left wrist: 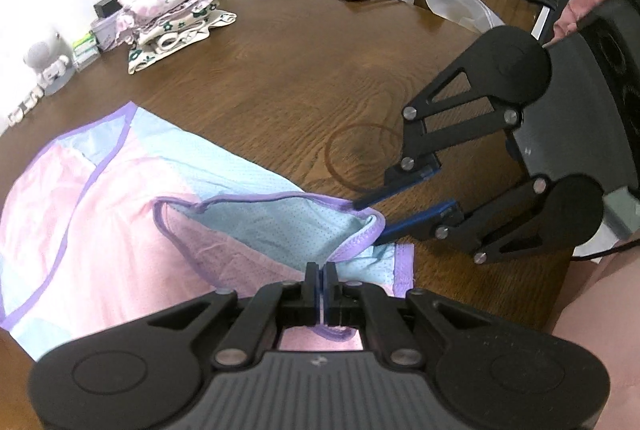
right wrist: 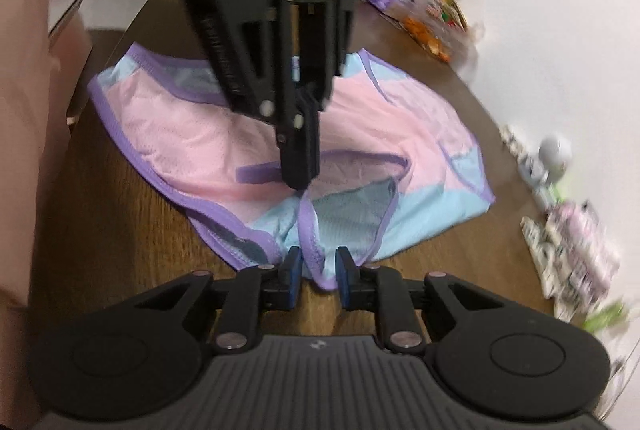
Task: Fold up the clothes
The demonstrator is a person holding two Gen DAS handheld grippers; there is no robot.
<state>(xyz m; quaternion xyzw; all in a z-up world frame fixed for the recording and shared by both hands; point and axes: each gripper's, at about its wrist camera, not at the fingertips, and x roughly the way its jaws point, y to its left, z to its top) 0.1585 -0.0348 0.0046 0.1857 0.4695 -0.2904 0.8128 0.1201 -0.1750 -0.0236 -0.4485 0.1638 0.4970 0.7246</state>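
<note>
Left gripper [left wrist: 321, 272] pinching shorts [left wrist: 120, 214] trim — right gripper [right wrist: 316, 266] spread, straddling hem.

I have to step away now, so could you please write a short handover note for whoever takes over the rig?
Left gripper: shut on the purple trim of the pink and blue garment.
Right gripper: open, fingers either side of a purple-edged fold, not yet clamped.
The garment lies mostly flat on the wooden table, one edge lifted by the left gripper.
Done: a stack of folded clothes sits at the far side of the table.
Left: grip with the right gripper, fold this garment, add it to the stack.
</note>
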